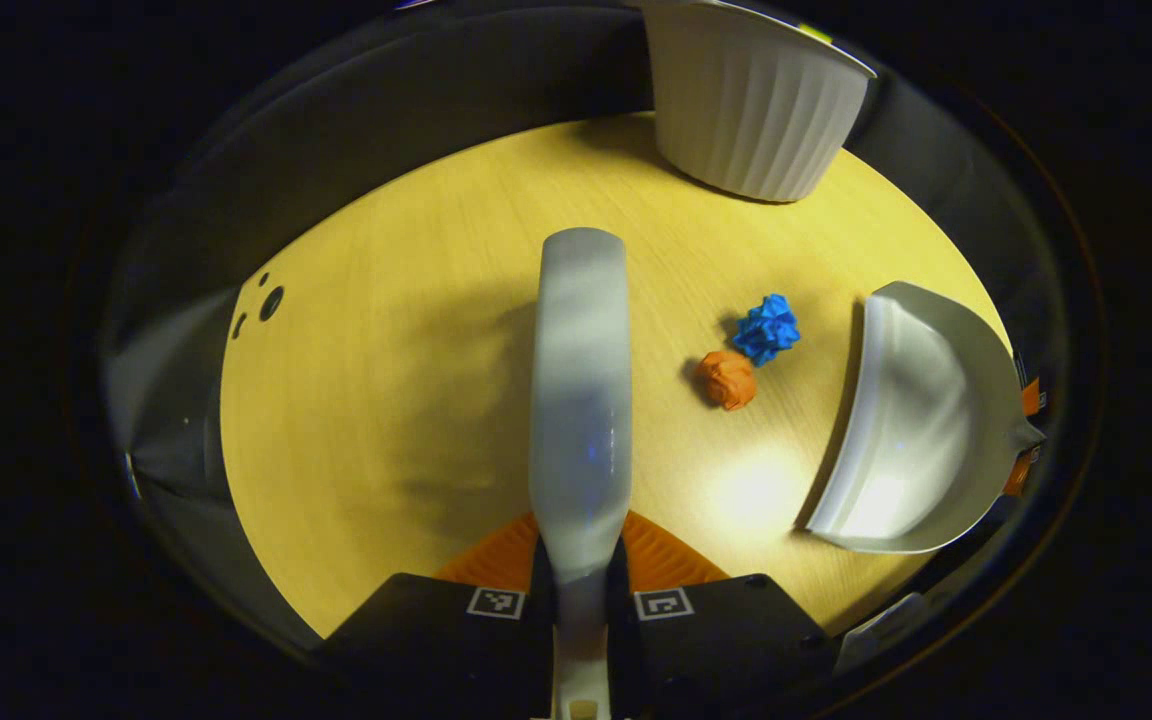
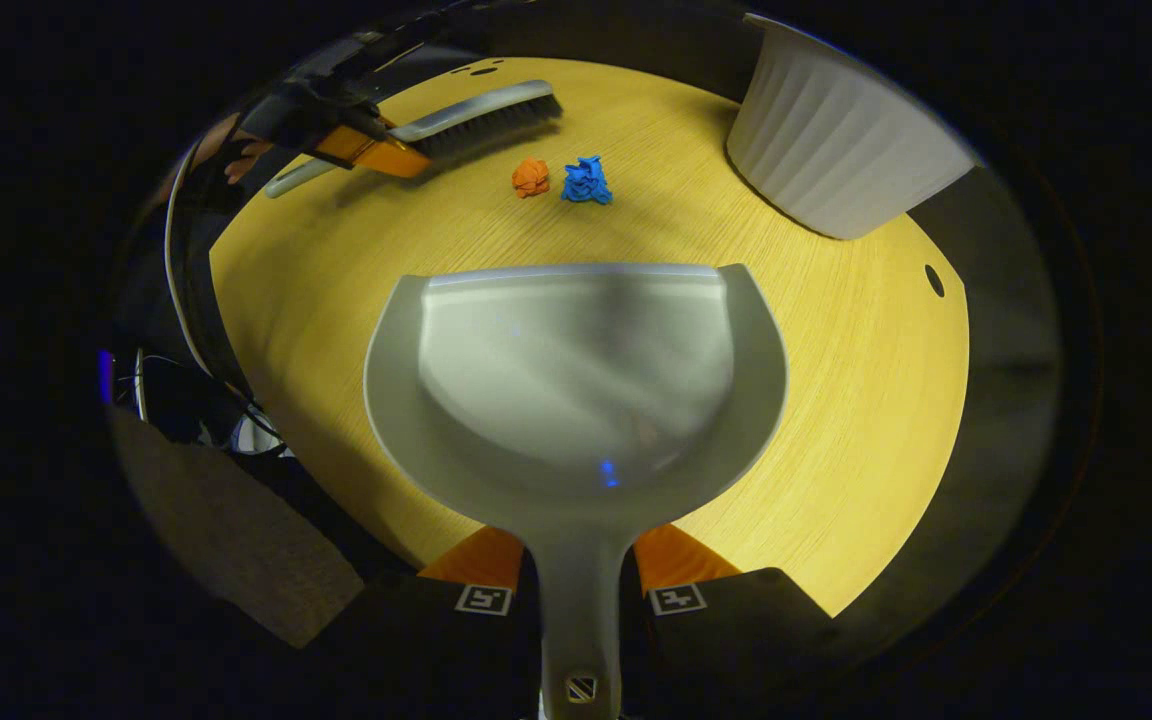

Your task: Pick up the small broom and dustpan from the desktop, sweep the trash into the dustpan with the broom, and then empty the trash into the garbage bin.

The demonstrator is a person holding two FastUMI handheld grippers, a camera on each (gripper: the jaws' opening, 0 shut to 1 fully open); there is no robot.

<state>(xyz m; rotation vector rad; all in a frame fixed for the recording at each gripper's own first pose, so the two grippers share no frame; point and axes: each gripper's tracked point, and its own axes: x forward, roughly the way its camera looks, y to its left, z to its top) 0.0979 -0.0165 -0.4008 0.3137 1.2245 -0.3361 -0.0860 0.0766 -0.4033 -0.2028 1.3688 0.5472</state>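
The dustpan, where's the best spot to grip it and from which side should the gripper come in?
Grip the dustpan by its narrow handle at the back, coming from behind, opposite the open lip. That probably suits best: the handle is slim enough to sit between two fingers, while the scoop is wide and curved. The right gripper holds it this way now, lip facing the orange scrap and blue scrap.
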